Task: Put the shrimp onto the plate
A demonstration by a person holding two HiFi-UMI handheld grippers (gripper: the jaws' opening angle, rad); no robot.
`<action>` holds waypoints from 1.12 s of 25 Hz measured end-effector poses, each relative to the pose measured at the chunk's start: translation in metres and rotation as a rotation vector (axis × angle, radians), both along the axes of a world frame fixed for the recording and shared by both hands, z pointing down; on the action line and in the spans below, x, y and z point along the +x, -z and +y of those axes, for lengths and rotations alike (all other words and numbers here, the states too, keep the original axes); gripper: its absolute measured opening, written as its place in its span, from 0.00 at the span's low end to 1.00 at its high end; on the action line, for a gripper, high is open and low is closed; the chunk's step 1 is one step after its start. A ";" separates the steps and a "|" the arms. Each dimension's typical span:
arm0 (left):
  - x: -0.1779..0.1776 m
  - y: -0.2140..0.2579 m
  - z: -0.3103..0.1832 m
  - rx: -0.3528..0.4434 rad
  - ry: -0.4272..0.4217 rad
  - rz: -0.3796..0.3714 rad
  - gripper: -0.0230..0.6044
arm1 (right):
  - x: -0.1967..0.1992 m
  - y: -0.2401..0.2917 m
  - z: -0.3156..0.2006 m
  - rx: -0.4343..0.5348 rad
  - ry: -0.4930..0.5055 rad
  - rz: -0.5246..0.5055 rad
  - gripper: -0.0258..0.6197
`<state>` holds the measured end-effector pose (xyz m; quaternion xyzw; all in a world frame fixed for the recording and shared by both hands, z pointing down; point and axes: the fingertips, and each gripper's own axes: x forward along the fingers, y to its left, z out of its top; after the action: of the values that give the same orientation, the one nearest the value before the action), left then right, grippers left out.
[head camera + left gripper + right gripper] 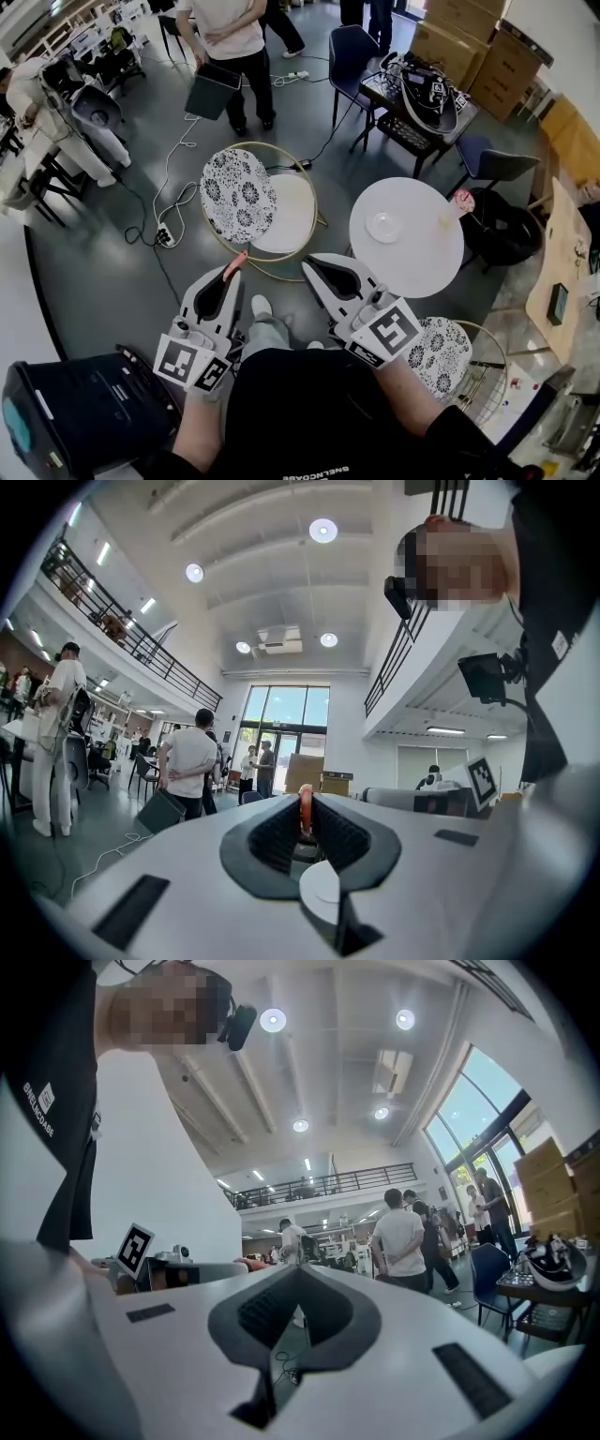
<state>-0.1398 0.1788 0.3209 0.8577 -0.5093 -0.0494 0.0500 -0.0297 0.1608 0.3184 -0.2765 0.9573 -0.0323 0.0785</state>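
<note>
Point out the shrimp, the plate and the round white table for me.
shrimp [306,808], left gripper view, its orange body pinched between the jaws.
plate [384,226], head view, its bare middle.
round white table [420,262], head view, bare top beside the plate.

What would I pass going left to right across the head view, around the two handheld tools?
Black box → left gripper, its jaws shut on the shrimp → right gripper → plate on the round white table → wooden desk.
</note>
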 end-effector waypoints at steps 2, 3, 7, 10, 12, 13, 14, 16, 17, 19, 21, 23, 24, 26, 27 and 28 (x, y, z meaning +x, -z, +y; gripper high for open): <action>-0.001 -0.002 -0.008 -0.001 -0.006 0.005 0.10 | 0.000 -0.002 -0.008 -0.004 -0.006 0.002 0.06; -0.002 -0.002 -0.013 -0.003 -0.010 0.007 0.10 | -0.001 -0.002 -0.013 -0.009 -0.011 0.002 0.06; -0.006 -0.003 -0.036 -0.011 -0.041 0.007 0.09 | -0.007 -0.004 -0.036 -0.021 -0.034 0.004 0.06; -0.013 -0.005 -0.059 -0.017 -0.056 0.012 0.09 | -0.014 -0.005 -0.057 -0.030 -0.050 0.003 0.06; -0.018 -0.005 -0.075 -0.019 -0.068 0.018 0.09 | -0.020 -0.007 -0.070 -0.034 -0.059 0.011 0.06; -0.021 -0.005 -0.082 -0.020 -0.074 0.019 0.09 | -0.023 -0.007 -0.077 -0.036 -0.064 0.015 0.06; -0.024 -0.005 -0.090 -0.022 -0.081 0.019 0.09 | -0.027 -0.008 -0.084 -0.039 -0.069 0.017 0.06; -0.031 -0.003 -0.108 -0.023 -0.091 0.021 0.09 | -0.033 -0.007 -0.100 -0.043 -0.082 0.020 0.06; -0.034 -0.002 -0.116 -0.022 -0.094 0.022 0.10 | -0.036 -0.007 -0.108 -0.044 -0.090 0.023 0.06; -0.041 -0.001 -0.130 -0.018 -0.097 0.025 0.10 | -0.040 -0.007 -0.121 -0.045 -0.104 0.029 0.06; -0.049 0.001 -0.141 -0.013 -0.101 0.025 0.09 | -0.045 -0.007 -0.132 -0.052 -0.116 0.030 0.06; -0.057 0.002 -0.154 -0.011 -0.109 0.027 0.09 | -0.051 -0.008 -0.144 -0.059 -0.130 0.030 0.06; -0.060 0.002 -0.160 -0.012 -0.115 0.029 0.09 | -0.053 -0.009 -0.149 -0.061 -0.138 0.030 0.06; -0.066 0.001 -0.170 -0.016 -0.128 0.031 0.09 | -0.058 -0.010 -0.160 -0.066 -0.153 0.031 0.06; -0.069 0.000 -0.176 -0.019 -0.135 0.034 0.09 | -0.061 -0.010 -0.165 -0.068 -0.161 0.032 0.06; -0.073 -0.002 -0.181 -0.022 -0.141 0.036 0.09 | -0.064 -0.011 -0.170 -0.071 -0.169 0.033 0.06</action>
<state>-0.2125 -0.0021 0.3224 0.8898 -0.4472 -0.0557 0.0721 -0.0939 -0.0096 0.3289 -0.3593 0.9300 -0.0549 0.0556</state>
